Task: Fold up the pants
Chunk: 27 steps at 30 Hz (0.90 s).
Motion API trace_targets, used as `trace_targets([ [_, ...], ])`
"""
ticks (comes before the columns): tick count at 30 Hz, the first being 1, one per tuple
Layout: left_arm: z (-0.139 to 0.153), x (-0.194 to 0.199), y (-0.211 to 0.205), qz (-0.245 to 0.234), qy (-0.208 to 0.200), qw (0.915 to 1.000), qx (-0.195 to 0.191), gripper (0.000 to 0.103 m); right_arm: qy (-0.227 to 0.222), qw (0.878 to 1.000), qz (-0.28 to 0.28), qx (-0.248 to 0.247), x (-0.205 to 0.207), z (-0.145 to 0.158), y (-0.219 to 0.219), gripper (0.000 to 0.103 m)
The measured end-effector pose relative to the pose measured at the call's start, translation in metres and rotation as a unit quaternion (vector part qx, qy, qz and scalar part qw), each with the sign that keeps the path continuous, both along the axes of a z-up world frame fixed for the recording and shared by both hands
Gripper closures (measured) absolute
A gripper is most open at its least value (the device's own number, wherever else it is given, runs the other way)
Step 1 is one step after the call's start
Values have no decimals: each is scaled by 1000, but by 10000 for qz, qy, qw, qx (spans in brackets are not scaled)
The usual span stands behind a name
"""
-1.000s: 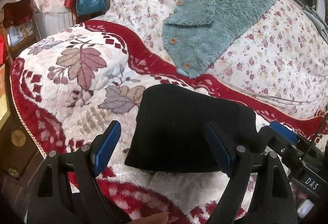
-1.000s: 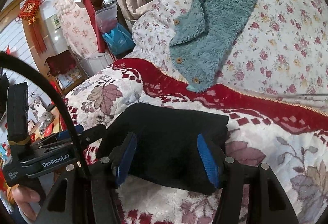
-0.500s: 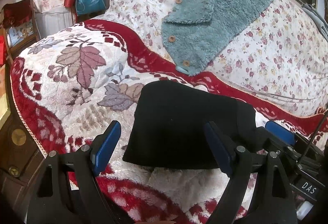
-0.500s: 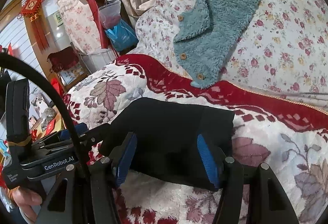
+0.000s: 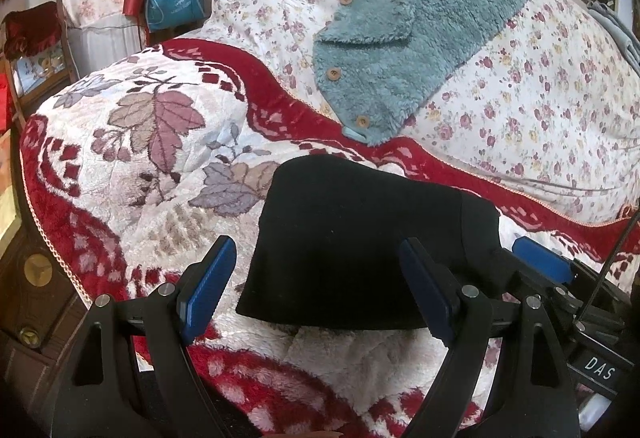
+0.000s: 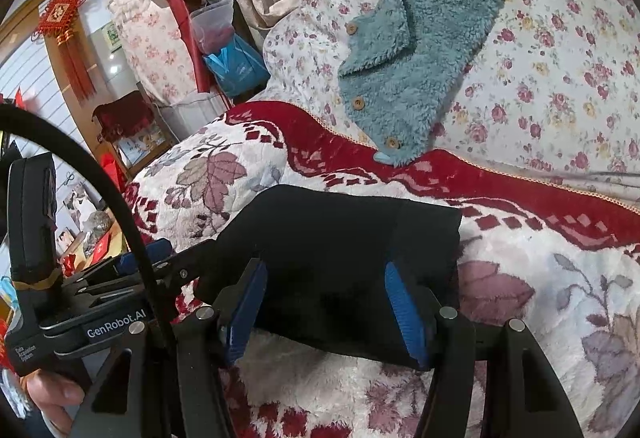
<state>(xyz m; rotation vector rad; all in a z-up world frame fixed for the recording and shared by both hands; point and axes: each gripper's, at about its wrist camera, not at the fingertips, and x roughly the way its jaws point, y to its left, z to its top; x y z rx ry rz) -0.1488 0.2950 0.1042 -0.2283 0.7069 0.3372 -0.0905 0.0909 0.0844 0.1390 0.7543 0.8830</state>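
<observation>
Surface: red-and-white leaf-pattern blanket (image 5: 120, 141) | black pants (image 5: 360, 238), folded, lying flat on it | left gripper (image 5: 316, 292): jaws apart, empty | right gripper (image 6: 324, 304): jaws apart, empty

I see the black pants (image 5: 360, 246) folded up into a small, thick, flat bundle with nearly straight edges. They lie on the fluffy red and white blanket with leaves (image 5: 152, 141), close in front of me.
</observation>
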Motion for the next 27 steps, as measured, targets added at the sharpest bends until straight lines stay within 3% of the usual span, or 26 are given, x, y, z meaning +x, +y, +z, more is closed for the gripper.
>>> trace_targets([
  [27,-7,5,7,-20,99,9999,12,18,100,9999,-17,-1,-2,-2,6,43],
])
